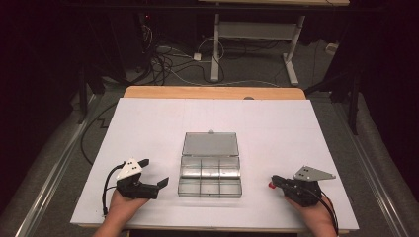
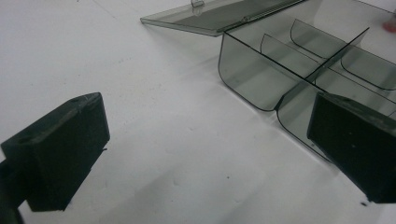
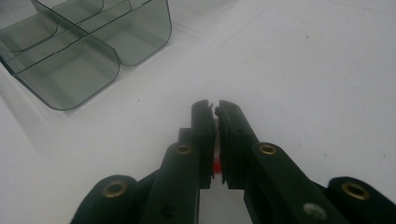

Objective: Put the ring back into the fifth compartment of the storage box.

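While our left tool (image 1: 154, 174) sits wide open just left of the clear compartment box (image 1: 210, 178), our right tool (image 1: 274, 181) is pinched nearly shut on a small red piece (image 1: 271, 185), resting on the white counter (image 1: 148, 123) well right of the box. Box sits mid-counter, lid (image 1: 210, 144) flipped open flat behind it.
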Demonstrator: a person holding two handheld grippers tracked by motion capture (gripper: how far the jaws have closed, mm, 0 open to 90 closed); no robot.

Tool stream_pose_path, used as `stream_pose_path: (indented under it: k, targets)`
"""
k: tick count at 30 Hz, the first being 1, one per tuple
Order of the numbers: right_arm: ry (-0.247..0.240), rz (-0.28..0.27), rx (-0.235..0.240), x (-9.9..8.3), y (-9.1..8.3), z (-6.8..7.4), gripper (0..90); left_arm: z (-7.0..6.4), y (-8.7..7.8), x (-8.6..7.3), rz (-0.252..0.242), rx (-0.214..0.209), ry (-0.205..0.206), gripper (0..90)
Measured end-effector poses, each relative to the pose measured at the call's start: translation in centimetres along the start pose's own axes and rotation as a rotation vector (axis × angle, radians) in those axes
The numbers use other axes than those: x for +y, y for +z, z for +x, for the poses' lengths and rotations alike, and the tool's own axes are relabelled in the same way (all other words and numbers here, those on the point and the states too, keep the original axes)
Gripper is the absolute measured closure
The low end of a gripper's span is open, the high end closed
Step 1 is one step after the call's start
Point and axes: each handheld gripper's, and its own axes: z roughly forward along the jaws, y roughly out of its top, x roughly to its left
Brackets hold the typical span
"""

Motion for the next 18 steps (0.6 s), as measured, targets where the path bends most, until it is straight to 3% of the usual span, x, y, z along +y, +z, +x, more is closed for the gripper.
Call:
stream_pose_path:
  k: [18]
  targets:
    - [-0.005, -0.018, 0.014, 0.58, 0.08, 0.85, 87.2, 0.0, 0.0, 0.0, 0.0, 0.0, 0.0, 0.0]
